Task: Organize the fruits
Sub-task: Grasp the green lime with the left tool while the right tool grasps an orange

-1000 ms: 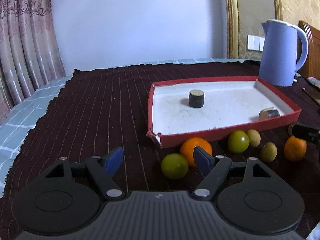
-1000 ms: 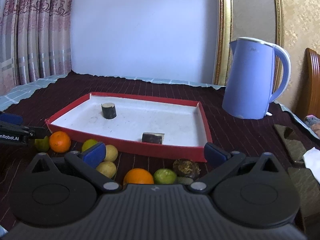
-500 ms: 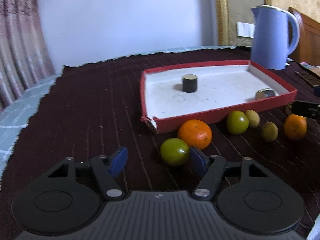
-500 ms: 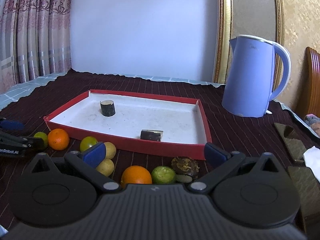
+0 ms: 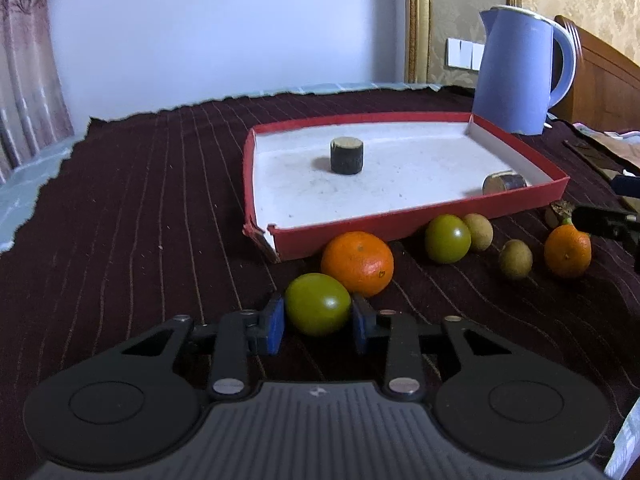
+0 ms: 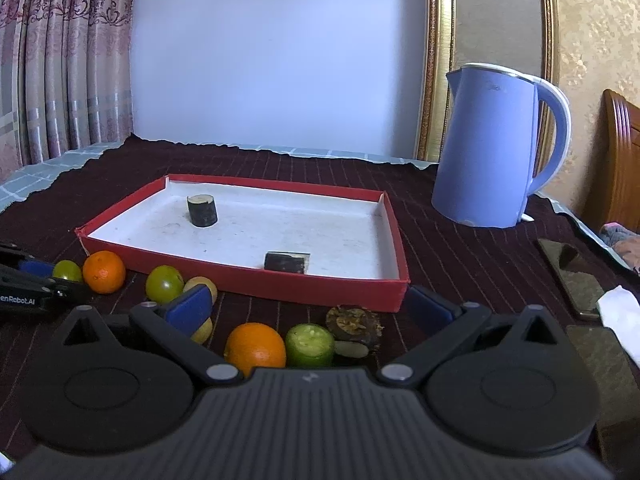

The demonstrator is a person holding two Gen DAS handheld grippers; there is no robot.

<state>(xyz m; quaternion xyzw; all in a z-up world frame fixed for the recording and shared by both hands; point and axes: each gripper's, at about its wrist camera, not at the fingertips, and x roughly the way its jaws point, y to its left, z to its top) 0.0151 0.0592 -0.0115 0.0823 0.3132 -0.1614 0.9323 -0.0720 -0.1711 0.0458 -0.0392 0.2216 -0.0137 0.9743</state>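
left tool (image 5: 318,326) jaws just closed, gripping green fruit (image 5: 318,304)

Red tray (image 5: 420,218), striped maroon cloth (image 5: 140,200)

A round green fruit (image 5: 317,304) sits on the dark striped cloth, touching an orange (image 5: 357,263) behind it, which lies just before the near wall of a shallow red tray (image 5: 400,222) with a white floor. Further right along that wall lie another green fruit (image 5: 447,238), two small brownish fruits (image 5: 478,231) (image 5: 516,259), and a second orange (image 5: 567,251).
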